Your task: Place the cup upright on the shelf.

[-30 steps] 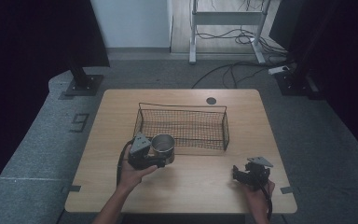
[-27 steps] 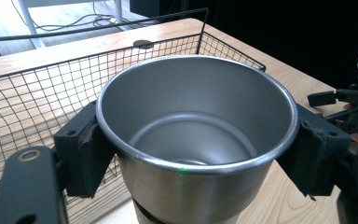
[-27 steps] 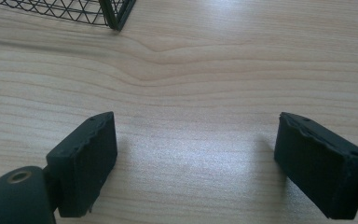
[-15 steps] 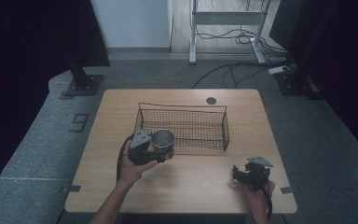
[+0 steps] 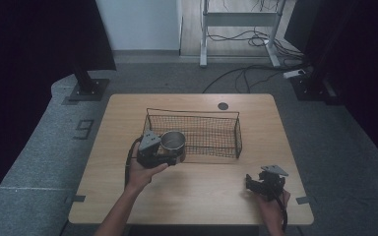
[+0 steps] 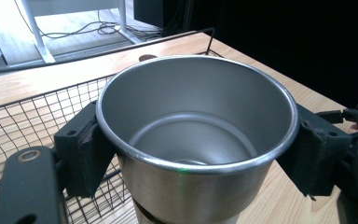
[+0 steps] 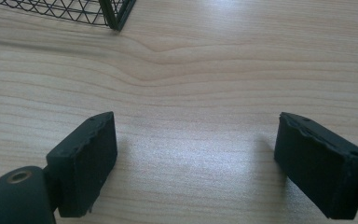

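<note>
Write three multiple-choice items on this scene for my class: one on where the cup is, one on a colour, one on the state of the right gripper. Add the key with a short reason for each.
1. Where is the cup?
A. At the basket's near left corner, held in the left gripper
B. On the floor
C. Beside the right gripper

2. What colour is the basket?
A. White
B. Black
C. Red

3. How do the right gripper's jaws stand?
A. Shut on the cup
B. Shut on the basket wire
C. Open, nothing between them

Key
1: A, the left gripper view shows both pads pressed on the cup's sides, with the mesh just behind.
2: B, its wire is black against the wooden table.
3: C, the right gripper view shows bare table between the two pads.
</note>
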